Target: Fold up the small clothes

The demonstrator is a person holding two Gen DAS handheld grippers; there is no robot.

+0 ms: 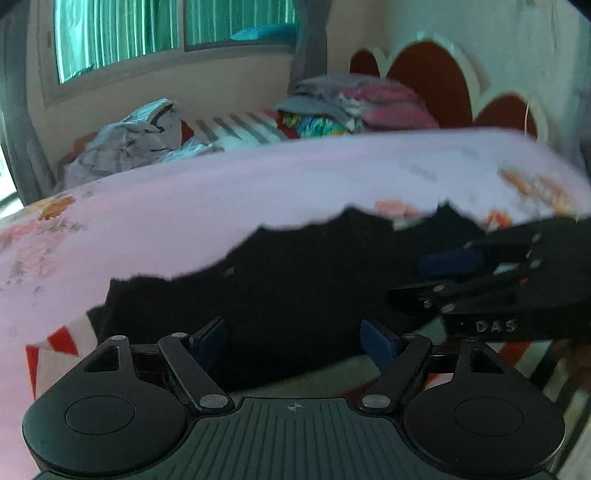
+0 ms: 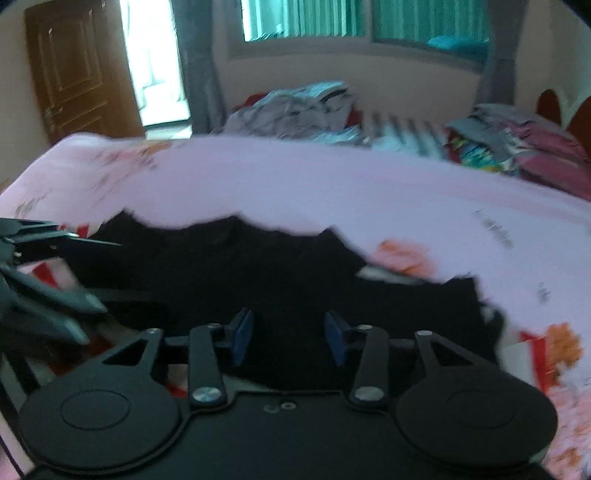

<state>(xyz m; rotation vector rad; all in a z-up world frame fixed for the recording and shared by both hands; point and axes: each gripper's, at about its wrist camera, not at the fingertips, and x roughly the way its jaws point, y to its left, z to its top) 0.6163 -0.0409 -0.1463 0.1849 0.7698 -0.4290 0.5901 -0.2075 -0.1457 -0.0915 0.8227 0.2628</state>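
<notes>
A black garment (image 1: 295,288) lies spread on the near edge of a bed with a pink floral sheet (image 1: 258,192). It also shows in the right wrist view (image 2: 258,269). My left gripper (image 1: 295,341) is open just above the garment's near edge, with nothing between its blue pads. My right gripper (image 2: 289,334) is open over the garment's near edge too, empty. The right gripper shows from the side in the left wrist view (image 1: 480,280), to the right. The left gripper shows in the right wrist view (image 2: 48,273), at the left edge.
A stack of folded clothes (image 1: 343,107) and a crumpled grey heap (image 1: 129,144) lie at the far side of the bed. A red and white headboard (image 1: 436,81) stands at the right. A wooden door (image 2: 81,74) and a window (image 2: 332,18) are behind.
</notes>
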